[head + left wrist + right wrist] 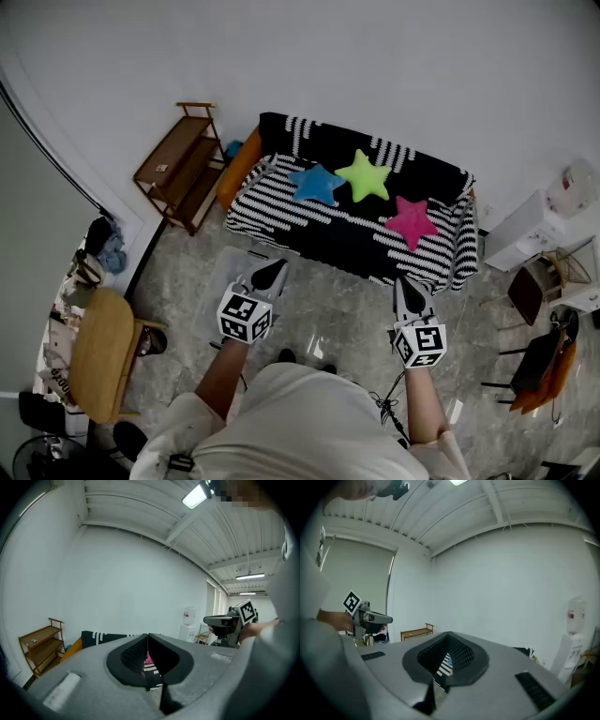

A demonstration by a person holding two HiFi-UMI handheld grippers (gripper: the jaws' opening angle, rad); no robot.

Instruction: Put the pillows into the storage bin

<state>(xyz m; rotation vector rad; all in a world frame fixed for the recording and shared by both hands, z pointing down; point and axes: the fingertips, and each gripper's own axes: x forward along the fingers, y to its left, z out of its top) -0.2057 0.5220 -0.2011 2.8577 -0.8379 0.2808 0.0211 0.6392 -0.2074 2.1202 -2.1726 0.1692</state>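
Well short of the sofa, both grippers closed and empty

Ahead of both grippers, across a strip of marbled floor (347, 314), stands the striped black-and-white sofa (342, 239) against the white wall. Left of the left gripper (277, 266), beside the sofa's arm, is a wooden shelf (180, 164). Directly beneath that gripper, on the floor in front of the sofa, sits the clear storage bin (223, 281); the gripper hangs over it without touching.

All three star pillows lie on the sofa seat, well apart from either gripper. The blue pillow (315, 184) and the green pillow (365, 175) are just beside each other at the middle of the seat, beyond the left gripper. The pink pillow (411, 220) lies nearer the sofa's right end, straight ahead of the right gripper (400, 283).

Both grippers are held side by side above the floor, pointing toward the sofa and only slightly downward. In the left gripper view its jaws meet at the tips with nothing pinched; only a sliver of striped sofa and pink shows through the hollow behind them. In the right gripper view its jaws are likewise together and hold nothing, with a bit of the striped cover showing through. Each gripper shows at the edge of the other's view.
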